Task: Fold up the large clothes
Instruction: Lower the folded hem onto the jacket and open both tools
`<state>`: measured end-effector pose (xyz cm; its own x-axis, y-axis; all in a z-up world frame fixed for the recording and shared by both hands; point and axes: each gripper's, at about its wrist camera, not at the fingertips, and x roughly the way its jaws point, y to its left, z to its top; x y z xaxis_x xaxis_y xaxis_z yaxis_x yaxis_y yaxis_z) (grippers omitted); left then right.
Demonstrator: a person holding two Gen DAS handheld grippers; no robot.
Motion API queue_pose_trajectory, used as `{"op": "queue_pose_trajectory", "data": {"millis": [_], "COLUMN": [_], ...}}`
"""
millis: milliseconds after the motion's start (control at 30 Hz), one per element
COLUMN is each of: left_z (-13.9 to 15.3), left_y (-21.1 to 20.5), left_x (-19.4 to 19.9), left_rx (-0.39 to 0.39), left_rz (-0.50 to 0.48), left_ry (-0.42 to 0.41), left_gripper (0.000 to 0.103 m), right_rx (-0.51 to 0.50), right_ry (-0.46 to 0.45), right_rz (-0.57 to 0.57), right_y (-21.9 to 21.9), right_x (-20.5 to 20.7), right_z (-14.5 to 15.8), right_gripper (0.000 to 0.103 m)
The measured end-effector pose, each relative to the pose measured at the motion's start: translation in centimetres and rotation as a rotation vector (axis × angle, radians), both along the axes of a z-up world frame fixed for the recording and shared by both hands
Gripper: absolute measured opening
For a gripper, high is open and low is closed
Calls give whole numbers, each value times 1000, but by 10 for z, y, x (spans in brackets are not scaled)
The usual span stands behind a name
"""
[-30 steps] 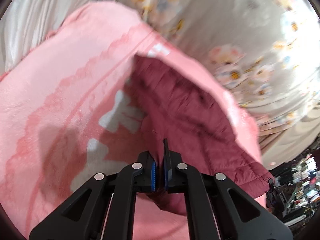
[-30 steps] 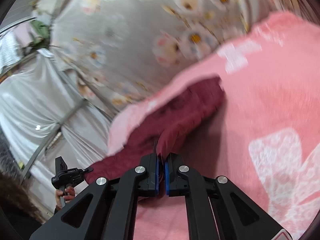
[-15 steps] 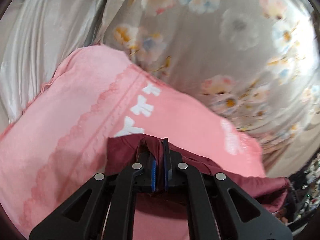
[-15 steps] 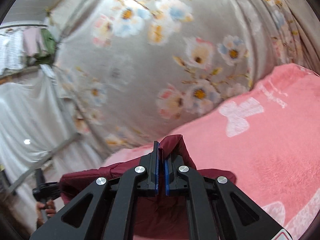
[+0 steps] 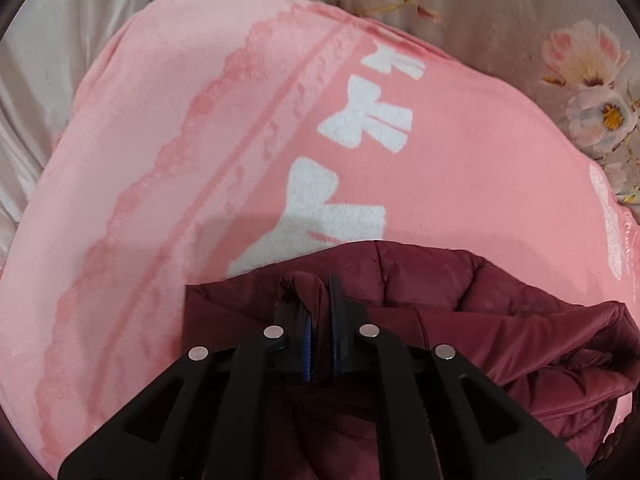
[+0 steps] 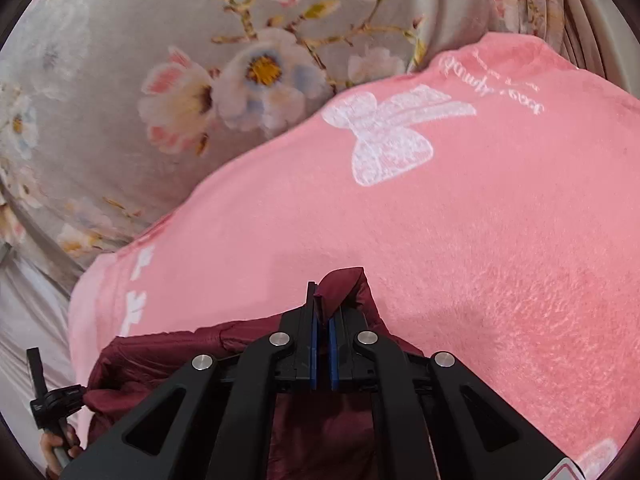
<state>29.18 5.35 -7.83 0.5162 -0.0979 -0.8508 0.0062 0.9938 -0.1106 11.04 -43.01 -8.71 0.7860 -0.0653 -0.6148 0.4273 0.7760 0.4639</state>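
Note:
A dark red quilted jacket lies bunched over a pink blanket with white bows. My left gripper is shut on a fold of the jacket's edge, with fabric pinched between the blue pads. In the right wrist view the same jacket stretches to the left, and my right gripper is shut on another corner of it, a tip of cloth poking out past the fingers. The blanket fills the area ahead. Most of the jacket is hidden below both grippers.
A grey floral sheet lies beyond the blanket, also showing in the left wrist view. A pale satin cloth sits at the left. The left gripper's handle and hand show at the lower left of the right wrist view.
Both grippers, still holding the jacket, have come down closer to the blanket; the blanket now fills more of both views and the floral sheet has receded upward.

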Motion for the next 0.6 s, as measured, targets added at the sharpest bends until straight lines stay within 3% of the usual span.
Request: {"op": "queue_pose_trajectory", "data": {"millis": [167, 300, 333, 367, 433, 500, 533, 567, 600], "left_z": [-12, 2, 10, 20, 42, 59, 65, 73, 78], "left_y": [-10, -2, 1, 6, 17, 27, 29, 29, 28], "left_x": [4, -3, -6, -11, -23, -32, -35, -39, -41], "left_rx": [16, -16, -30, -51, -90, -88, -45, 28, 56], "left_rz": [-36, -53, -58, -68, -83, -53, -17, 32, 48], "left_ry": [-30, -53, -69, -94, -145, -192, -219, -268, -298], "left_gripper": [8, 11, 14, 19, 30, 44, 62, 70, 70], "right_rx": [-7, 58, 66, 63, 14, -53, -84, -122, -149], "right_ry": [56, -22, -48, -84, -172, -194, -180, -154, -134], "right_rz": [2, 0, -3, -16, -55, -42, -8, 44, 92], "right_y": [1, -7, -8, -8, -5, 5, 14, 29, 44], "right_x": [13, -5, -13, -24, -50, -63, -62, -57, -50], "right_z": [-25, -11, -3, 7, 29, 48, 54, 60, 64], "right_gripper": [7, 14, 23, 39, 59, 60, 60, 60, 60]}}
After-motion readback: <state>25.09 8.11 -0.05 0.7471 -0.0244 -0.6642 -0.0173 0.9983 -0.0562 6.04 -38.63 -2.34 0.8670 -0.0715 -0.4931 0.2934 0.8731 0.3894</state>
